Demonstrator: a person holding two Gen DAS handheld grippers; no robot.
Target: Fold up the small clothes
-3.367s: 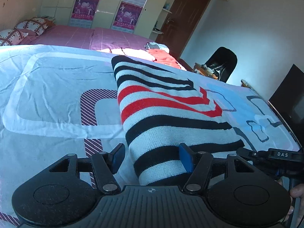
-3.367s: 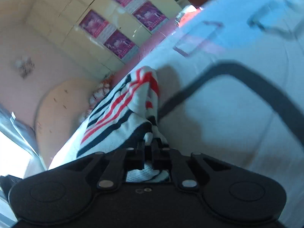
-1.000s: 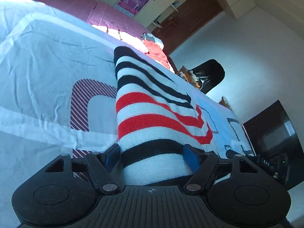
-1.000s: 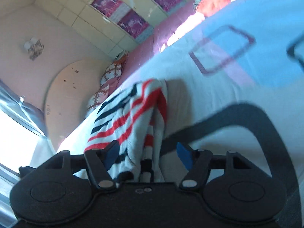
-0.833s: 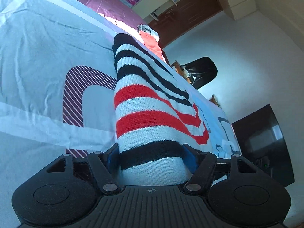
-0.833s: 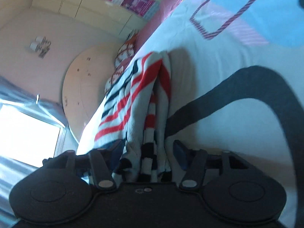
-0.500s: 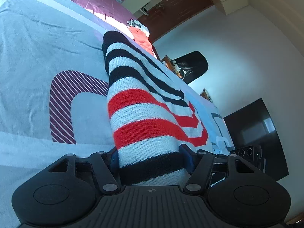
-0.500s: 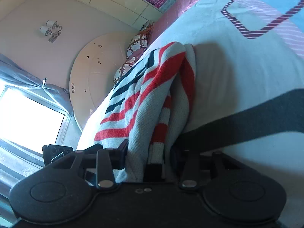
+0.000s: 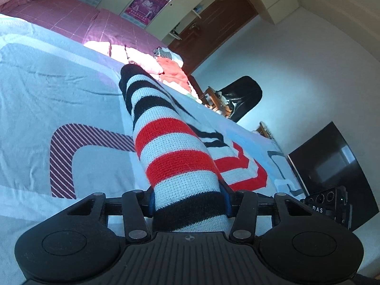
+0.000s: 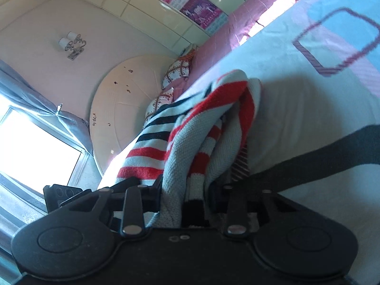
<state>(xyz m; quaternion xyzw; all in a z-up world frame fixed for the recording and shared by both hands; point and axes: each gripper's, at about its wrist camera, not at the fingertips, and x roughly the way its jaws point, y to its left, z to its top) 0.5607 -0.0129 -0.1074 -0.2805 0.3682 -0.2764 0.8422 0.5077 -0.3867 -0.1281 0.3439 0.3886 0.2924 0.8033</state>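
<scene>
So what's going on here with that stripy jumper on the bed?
A person is folding a small striped sweater on a bed, using a handheld gripper in each hand. The left gripper is clamped on one end of the folded knit, and the right gripper is clamped on bunched layers at another edge. The near ends appear raised off the patterned bedspread, while the far part lies on it. A pile of other clothes sits further back.

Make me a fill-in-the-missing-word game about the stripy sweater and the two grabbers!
1. The left gripper is shut on the striped ____.
2. The sweater has black, white and ____ stripes.
3. The right gripper is ____ on the sweater's bunched layers.
4. The sweater lies on a ____.

Missing words: sweater; red; shut; bed
</scene>
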